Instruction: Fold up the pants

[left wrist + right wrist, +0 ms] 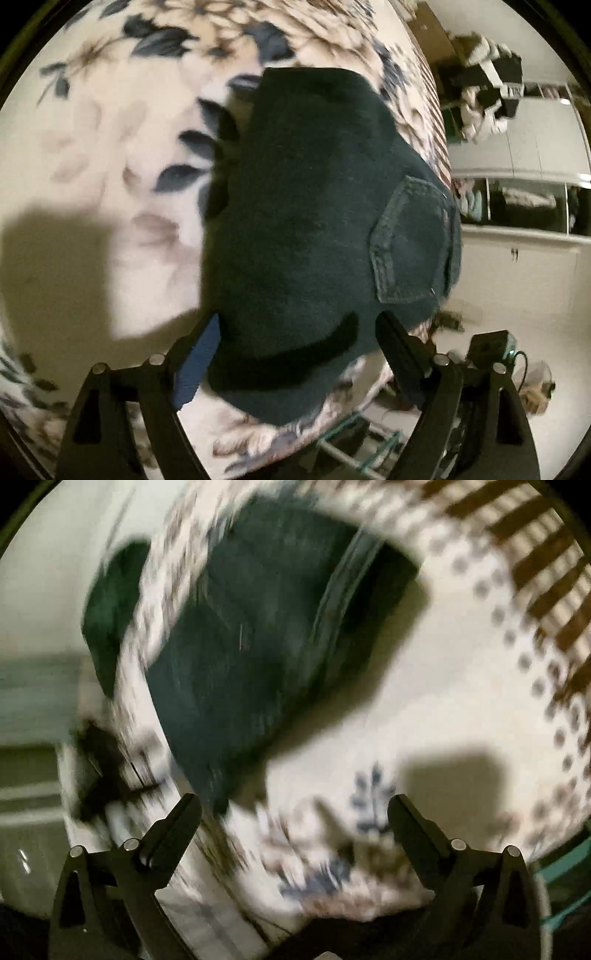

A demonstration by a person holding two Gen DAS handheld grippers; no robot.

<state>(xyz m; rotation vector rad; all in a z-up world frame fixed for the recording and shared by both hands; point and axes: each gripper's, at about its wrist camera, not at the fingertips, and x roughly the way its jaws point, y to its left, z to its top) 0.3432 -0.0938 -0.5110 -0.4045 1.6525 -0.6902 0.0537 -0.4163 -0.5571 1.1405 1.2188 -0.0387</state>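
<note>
The jeans, mid-frame, look thick, soft denim best pinched at a folded edge; both the left gripper and the right gripper gape wide and hold nothing

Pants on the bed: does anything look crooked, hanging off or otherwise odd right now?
Nothing stands out. The dark pants lie folded in a compact bundle on the floral bedspread, back pocket facing up, near the bed's edge but not hanging over. The right wrist view is too blurred to check the folds.
</note>
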